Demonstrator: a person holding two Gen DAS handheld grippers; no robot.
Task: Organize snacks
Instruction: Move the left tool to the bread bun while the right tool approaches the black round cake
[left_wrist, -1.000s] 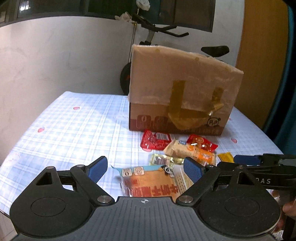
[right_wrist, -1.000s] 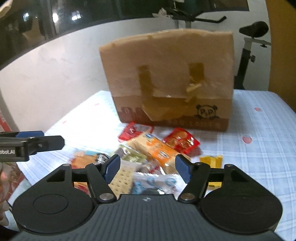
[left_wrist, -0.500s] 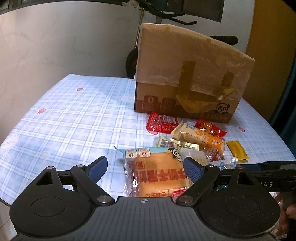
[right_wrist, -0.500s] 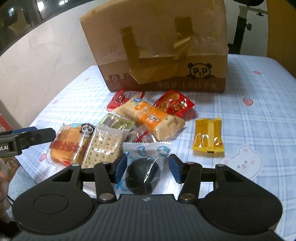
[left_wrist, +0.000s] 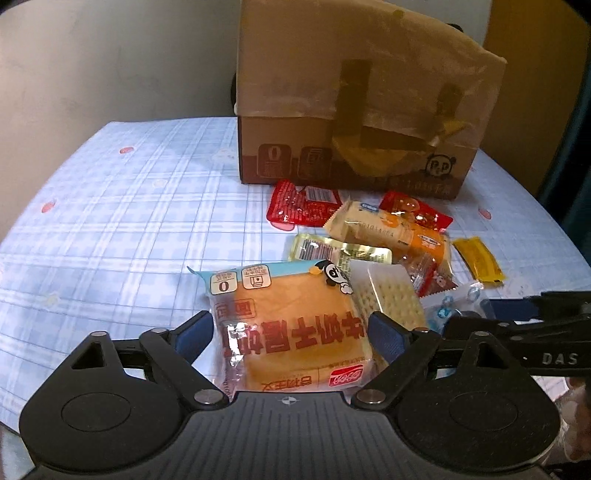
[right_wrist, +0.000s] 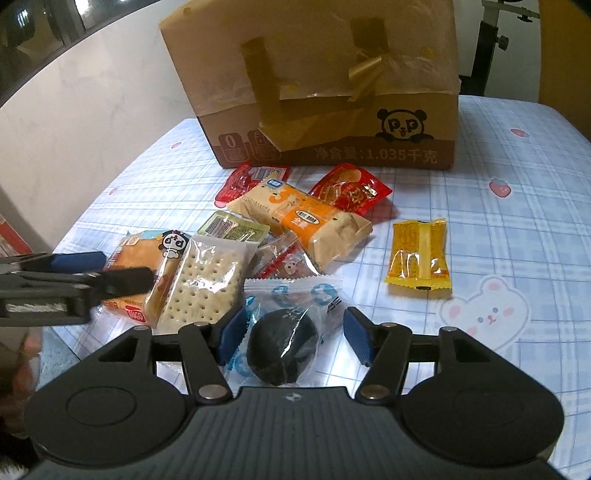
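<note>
Several snack packets lie in a heap in front of a cardboard box (left_wrist: 351, 110). My left gripper (left_wrist: 291, 332) is low over an orange bread packet (left_wrist: 295, 302) with a panda print. Its jaws are opening and the pads flank the packet without pressing it. My right gripper (right_wrist: 294, 334) hangs over a dark round cake (right_wrist: 282, 347) in a clear blue-printed wrapper. Its jaws are opening too, and the cake lies loose between them. A cracker packet (right_wrist: 207, 284) leans on the bread packet (right_wrist: 140, 254). The left gripper (right_wrist: 74, 273) shows at the left edge.
A yellow packet (right_wrist: 419, 254) lies apart to the right. Two red packets (right_wrist: 351, 188), a beige-and-orange one (right_wrist: 303, 218) and a gold one (right_wrist: 232, 229) sit nearer the box. The blue checked tablecloth (left_wrist: 129, 221) ends close to the grippers. An exercise bike (right_wrist: 491, 37) stands behind.
Both grippers have sunk and tipped down toward the heap. The bread packet now lies between the left jaws. The dark cake now lies between the right jaws, which narrowed and then widened.
</note>
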